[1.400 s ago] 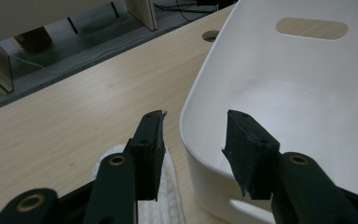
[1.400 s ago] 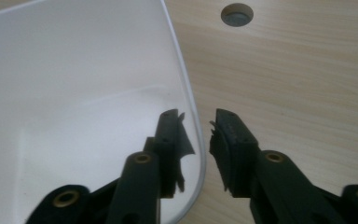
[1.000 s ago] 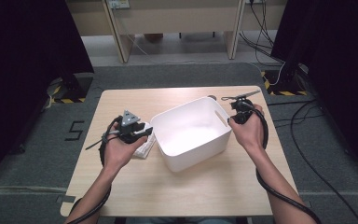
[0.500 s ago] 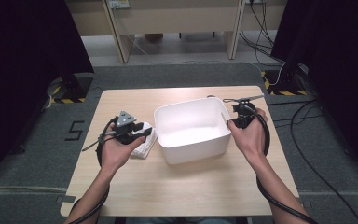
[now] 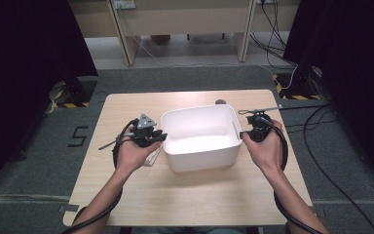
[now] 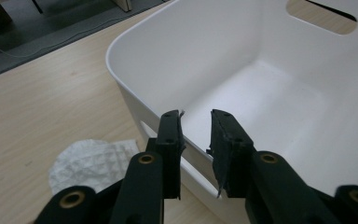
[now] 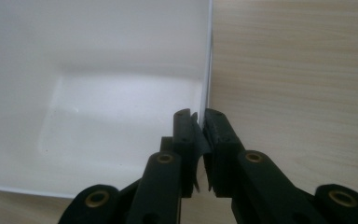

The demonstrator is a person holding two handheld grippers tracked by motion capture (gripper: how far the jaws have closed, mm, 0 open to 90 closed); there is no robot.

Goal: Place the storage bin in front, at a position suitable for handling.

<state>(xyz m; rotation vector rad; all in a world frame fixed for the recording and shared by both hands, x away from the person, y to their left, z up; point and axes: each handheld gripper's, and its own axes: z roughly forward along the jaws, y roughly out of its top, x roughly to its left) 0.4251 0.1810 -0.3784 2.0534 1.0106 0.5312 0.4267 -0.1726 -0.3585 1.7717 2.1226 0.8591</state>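
Note:
A white plastic bin [image 5: 199, 109] stands in the middle of the wooden table [image 5: 185, 195]. My left gripper [image 5: 160, 137] is at the bin's left rim. In the left gripper view its jaws [image 6: 196, 126] straddle that rim with a gap on each side, above a handle slot in the bin [image 6: 205, 46]. My right gripper [image 5: 242, 132] is at the bin's right rim. In the right gripper view it [image 7: 199, 122] is shut on the thin right wall of the bin [image 7: 98, 46]. The bin's inside looks bare.
A crumpled white tissue [image 5: 152, 157] lies on the table under my left hand, against the bin's left side, also the tissue [image 6: 88, 158]. A small dark object [image 5: 220, 102] peeks out behind the bin. Cables trail from both grippers.
The bin has turned from a skewed stance to square with the table. My right gripper came nearer along its right side. My left gripper moved right onto the left rim.

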